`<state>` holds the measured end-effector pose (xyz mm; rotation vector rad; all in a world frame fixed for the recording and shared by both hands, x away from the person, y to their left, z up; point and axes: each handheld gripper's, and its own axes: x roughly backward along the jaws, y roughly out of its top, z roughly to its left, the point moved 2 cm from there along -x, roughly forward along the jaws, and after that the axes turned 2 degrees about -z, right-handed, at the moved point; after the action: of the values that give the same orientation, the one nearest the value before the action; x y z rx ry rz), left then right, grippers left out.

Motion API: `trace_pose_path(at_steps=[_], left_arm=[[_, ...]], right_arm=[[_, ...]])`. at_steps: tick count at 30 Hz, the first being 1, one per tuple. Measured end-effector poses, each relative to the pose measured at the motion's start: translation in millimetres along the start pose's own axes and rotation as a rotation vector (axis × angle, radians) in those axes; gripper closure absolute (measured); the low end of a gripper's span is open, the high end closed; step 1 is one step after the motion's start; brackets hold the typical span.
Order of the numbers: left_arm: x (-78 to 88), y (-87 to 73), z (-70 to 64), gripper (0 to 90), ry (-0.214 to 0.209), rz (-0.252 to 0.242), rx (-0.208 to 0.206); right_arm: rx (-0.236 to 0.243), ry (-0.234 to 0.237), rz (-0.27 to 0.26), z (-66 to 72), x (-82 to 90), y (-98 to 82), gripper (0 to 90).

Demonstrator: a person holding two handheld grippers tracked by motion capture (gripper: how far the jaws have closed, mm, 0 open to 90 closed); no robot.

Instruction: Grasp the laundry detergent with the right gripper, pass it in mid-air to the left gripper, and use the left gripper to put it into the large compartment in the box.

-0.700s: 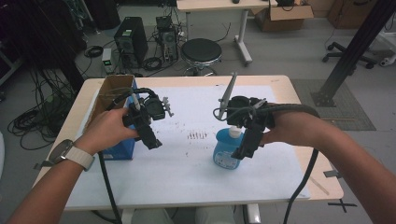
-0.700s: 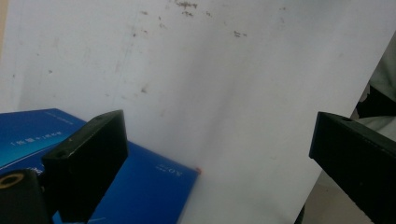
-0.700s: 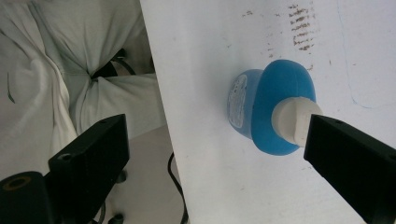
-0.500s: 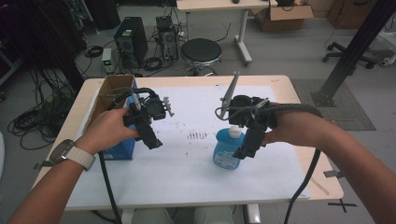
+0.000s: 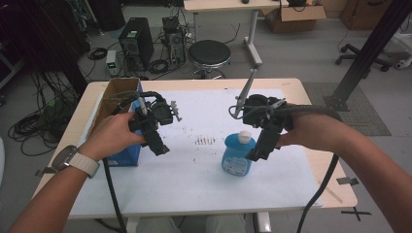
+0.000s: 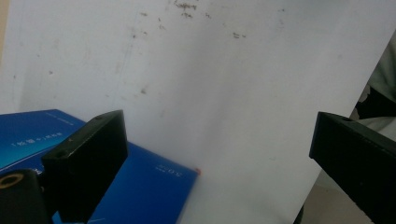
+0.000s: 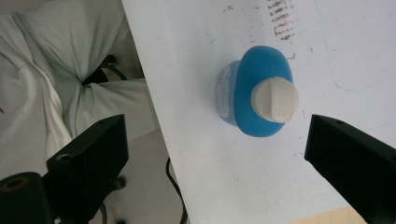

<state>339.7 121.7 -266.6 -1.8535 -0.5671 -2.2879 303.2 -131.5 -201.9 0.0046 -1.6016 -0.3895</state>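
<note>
Two claws held above the worktop, both with jaws apart and empty.

High view: the left claw [image 5: 160, 145] hangs beside the blue box [image 5: 127, 154]; the right claw [image 5: 257, 151], angled down from a raised wrist, is just above the blue soap bottle [image 5: 236, 156] standing on the white sheet [image 5: 194, 179].
Left gripper view: jaws wide over the sheet, box corner [image 6: 154, 186] below the left one.
Right gripper view: jaws wide, the bottle's white cap [image 7: 274, 99] between and beneath them.

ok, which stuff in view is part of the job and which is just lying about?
In the job:
- blue bottle with white cap, standing under the open right gripper
- blue box, by the open left gripper

Lying about:
- cardboard box at the table's far left
- round stool, computer towers and cables on the floor
</note>
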Motion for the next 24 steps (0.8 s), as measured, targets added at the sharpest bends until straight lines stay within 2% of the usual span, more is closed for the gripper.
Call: trace_pose_path(at_steps=[10,24], left_arm=[[1.5,-1.2,-0.5,5.1,0.003,-0.007,-0.003],[1.8,-0.3,-1.2,5.1,0.006,-0.011,-0.004]], right_arm=[[-0.079,-0.026,-0.009,-15.9,3.7,-11.6,6.2],[-0.137,-0.027,-0.026,-27.3,-2.6,-26.7,6.1]])
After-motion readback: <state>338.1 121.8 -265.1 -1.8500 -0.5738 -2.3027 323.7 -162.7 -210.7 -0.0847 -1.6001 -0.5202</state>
